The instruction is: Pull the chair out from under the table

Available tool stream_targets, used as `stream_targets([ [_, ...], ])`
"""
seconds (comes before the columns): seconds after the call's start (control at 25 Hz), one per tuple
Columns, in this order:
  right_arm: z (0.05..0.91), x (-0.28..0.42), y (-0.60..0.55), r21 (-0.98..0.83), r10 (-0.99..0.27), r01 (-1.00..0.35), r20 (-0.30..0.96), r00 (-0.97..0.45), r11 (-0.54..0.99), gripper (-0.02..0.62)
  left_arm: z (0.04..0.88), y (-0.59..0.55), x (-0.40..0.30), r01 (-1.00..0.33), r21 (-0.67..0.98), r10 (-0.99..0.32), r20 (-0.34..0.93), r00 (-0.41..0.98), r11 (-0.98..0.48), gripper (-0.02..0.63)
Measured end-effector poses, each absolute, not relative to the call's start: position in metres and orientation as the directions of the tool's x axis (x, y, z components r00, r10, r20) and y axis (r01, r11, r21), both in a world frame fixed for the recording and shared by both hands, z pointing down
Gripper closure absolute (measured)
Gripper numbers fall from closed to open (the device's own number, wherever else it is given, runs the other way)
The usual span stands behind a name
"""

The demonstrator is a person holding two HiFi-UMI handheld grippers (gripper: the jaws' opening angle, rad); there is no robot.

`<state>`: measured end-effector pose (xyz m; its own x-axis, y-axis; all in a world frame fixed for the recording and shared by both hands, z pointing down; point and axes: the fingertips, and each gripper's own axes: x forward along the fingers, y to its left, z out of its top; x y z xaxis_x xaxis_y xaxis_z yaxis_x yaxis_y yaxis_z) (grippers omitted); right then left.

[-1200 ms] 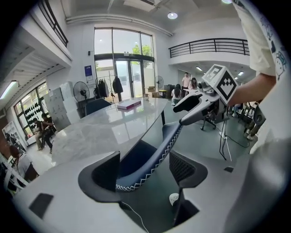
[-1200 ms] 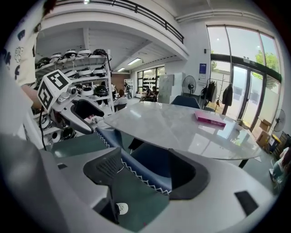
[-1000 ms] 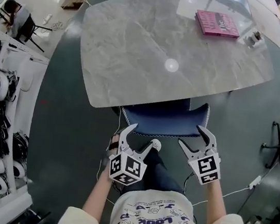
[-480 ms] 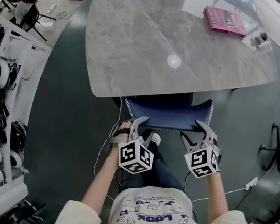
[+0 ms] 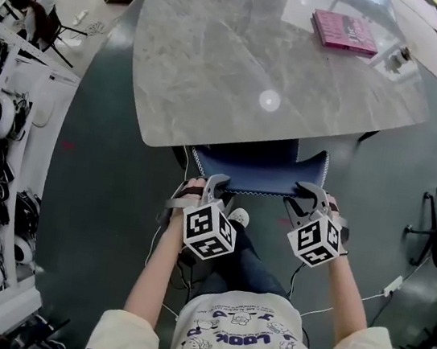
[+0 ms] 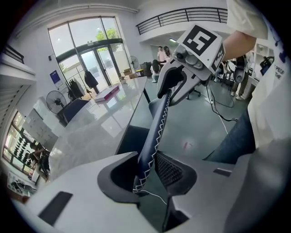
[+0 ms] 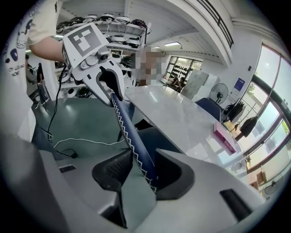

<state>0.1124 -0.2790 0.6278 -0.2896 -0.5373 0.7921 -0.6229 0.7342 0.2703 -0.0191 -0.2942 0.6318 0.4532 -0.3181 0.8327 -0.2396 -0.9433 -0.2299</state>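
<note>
Left gripper view shows the left gripper [image 6: 148, 175] with its jaws closing on the white-stitched top edge of the dark blue upholstered chair [image 6: 157, 123], the padding already caught between the pads. The right gripper [image 7: 145, 175] is clamping down the same way on the other end of that edge. A second ago both sets of jaws gaped wide, just short of the backrest. Seen from the head view, the chair's seat is still tucked under the grey marble-patterned oval table [image 5: 217, 72], which has a pink book [image 5: 344, 31] at its far side. With both grips landing, the pull back toward the person looks ready to begin.
</note>
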Motion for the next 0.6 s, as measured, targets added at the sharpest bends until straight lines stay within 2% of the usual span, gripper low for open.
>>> stream_targets([
  [0.6,0.625,0.112,-0.232,0.219,-0.460,-0.556,0.820,-0.340,0.802,0.449,0.630,-0.243,-0.019,-0.224,-0.201,-0.281,0.862,0.421,-0.954,0.485],
])
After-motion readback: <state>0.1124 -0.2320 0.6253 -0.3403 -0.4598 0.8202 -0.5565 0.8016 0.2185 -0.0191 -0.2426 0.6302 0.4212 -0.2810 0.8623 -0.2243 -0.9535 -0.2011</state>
